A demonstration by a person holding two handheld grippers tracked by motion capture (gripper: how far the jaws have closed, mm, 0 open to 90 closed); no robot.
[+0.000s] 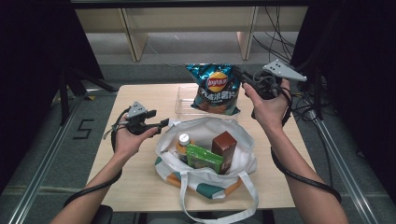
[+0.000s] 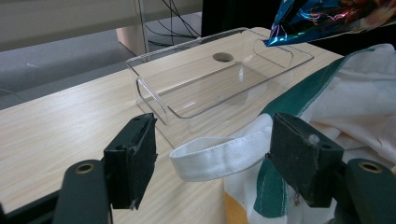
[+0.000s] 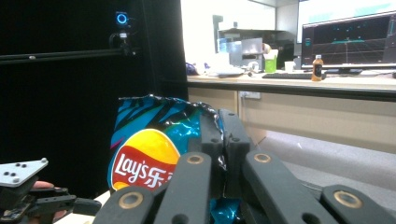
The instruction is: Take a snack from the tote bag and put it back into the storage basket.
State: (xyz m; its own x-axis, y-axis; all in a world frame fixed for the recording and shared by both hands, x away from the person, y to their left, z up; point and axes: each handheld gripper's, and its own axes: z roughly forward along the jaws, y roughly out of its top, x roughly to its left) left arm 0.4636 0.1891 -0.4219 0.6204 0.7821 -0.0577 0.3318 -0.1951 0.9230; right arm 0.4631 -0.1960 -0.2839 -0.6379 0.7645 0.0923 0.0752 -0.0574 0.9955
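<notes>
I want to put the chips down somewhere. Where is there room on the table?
The clear plastic tray behind the white and green cloth bag is bare inside. The light wooden table is also free left of the bag, near the left gripper. The bag is crowded: a bottle, a green box and a brown box fill it.

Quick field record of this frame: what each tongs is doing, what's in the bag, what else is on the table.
right tongs: shut on the chip bag, held upright above the clear tray
left tongs: open, jaws either side of the tote bag's white strap, not pressing it
tote bag: open on the table, white with green and orange trim
bag contents: bottle, green box, brown box
clear tray: empty, behind the tote
table: light wood
</notes>
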